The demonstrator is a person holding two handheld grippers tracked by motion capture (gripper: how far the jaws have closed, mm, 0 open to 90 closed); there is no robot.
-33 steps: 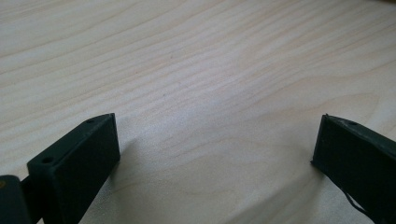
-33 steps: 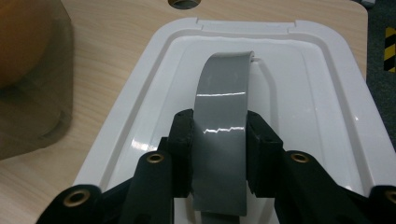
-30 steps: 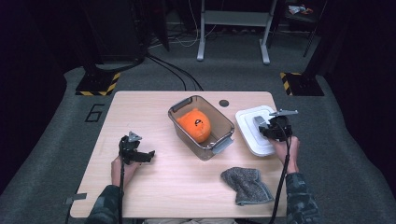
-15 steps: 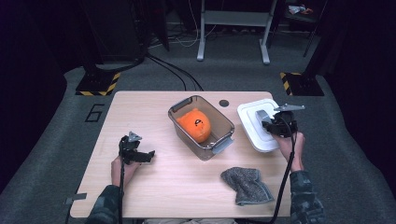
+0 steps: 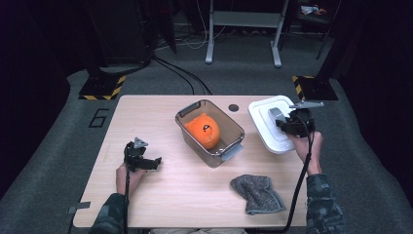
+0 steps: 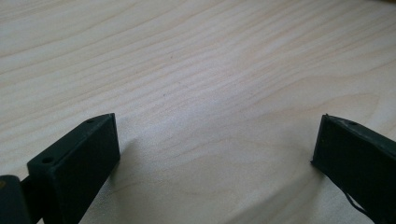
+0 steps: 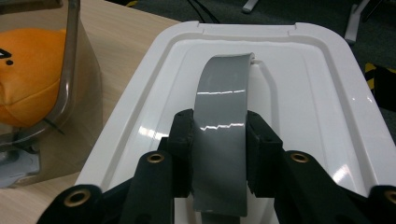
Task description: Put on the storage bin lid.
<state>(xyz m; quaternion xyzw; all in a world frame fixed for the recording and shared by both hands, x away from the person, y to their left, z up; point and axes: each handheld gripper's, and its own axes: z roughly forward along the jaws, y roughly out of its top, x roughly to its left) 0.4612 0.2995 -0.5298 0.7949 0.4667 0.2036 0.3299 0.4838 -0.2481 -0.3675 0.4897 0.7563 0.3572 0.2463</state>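
Right tool (image 7: pixel 218 154) clamped on lid handle (image 7: pixel 222 121)

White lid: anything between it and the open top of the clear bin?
Nothing visible. The right gripper is shut on the grey handle of the white lid, and bare table separates it from the clear bin. The orange plush sits inside, apparently below the rim.

Bare tabletop (image 5: pixel 146 117) lies open across the left half. The clear bin (image 5: pixel 210 131) blocks the centre; the white lid (image 5: pixel 265 124) occupies the far right; the grey cloth (image 5: pixel 256 193) obstructs the near right.
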